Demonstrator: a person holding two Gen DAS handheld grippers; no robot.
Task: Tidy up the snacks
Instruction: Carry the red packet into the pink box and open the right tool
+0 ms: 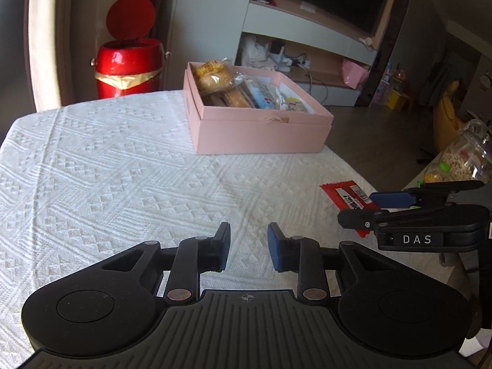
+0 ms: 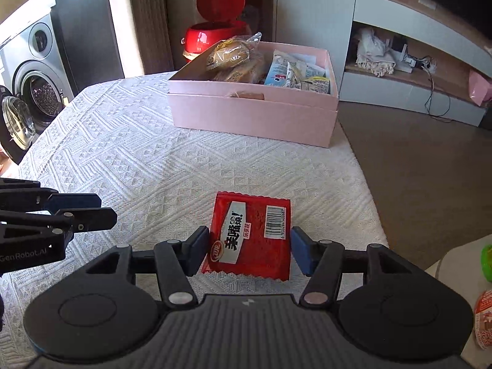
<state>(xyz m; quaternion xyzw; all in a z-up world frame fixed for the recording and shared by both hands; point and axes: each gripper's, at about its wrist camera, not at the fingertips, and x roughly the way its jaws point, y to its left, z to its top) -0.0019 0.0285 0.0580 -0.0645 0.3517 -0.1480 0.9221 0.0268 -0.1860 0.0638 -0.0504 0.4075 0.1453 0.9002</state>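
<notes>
A red snack packet (image 2: 250, 235) with a white label and a barcode lies flat on the white tablecloth. My right gripper (image 2: 249, 247) hovers over it, pointing down, one blue pad by each side edge; the packet is not buckled and a thin gap shows at the right pad, so the jaws are open. In the left wrist view the same packet (image 1: 344, 195) lies under the right gripper's fingers (image 1: 390, 198). My left gripper (image 1: 249, 247) is open over bare cloth, with nothing between its pads. The pink box (image 2: 246, 113) at the table's far side holds several wrapped snacks.
A red bin (image 1: 127, 67) with its lid up stands on the floor behind the table. The table's right edge (image 2: 366, 184) drops to the floor. More snack packs (image 2: 484, 319) and a clear bag (image 1: 461, 160) lie off to the right. A washing machine (image 2: 33, 83) is at the left.
</notes>
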